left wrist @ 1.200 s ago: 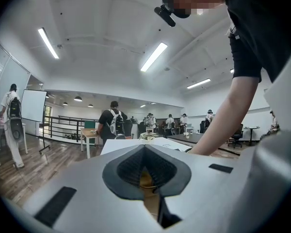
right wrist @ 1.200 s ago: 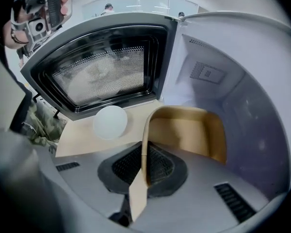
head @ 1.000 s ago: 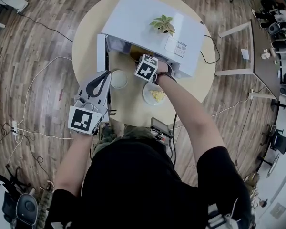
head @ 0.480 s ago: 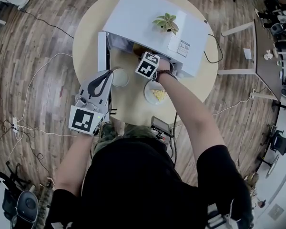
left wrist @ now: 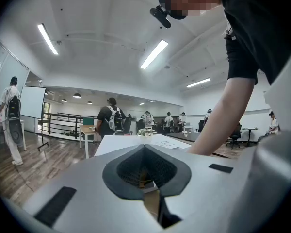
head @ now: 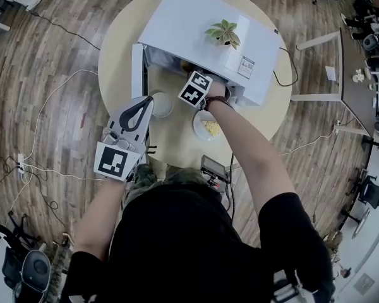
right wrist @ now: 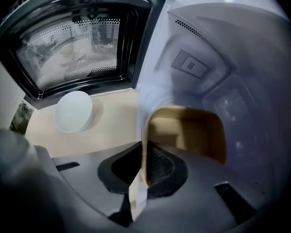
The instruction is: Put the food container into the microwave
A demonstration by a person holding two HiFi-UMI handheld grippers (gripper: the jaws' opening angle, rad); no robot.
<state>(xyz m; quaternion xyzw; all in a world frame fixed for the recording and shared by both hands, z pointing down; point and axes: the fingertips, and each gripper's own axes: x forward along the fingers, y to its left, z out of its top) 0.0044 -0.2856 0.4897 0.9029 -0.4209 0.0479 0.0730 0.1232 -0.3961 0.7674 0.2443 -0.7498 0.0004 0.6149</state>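
The right gripper [right wrist: 141, 165] dips slightly inside the open microwave [head: 189, 24], jaws pinching the tan food container [right wrist: 186, 130] by its rim, while the left gripper [head: 138, 111] hangs pressed together, empty.

Overhead and close-up, microwave [head: 177, 24] seemingly shared
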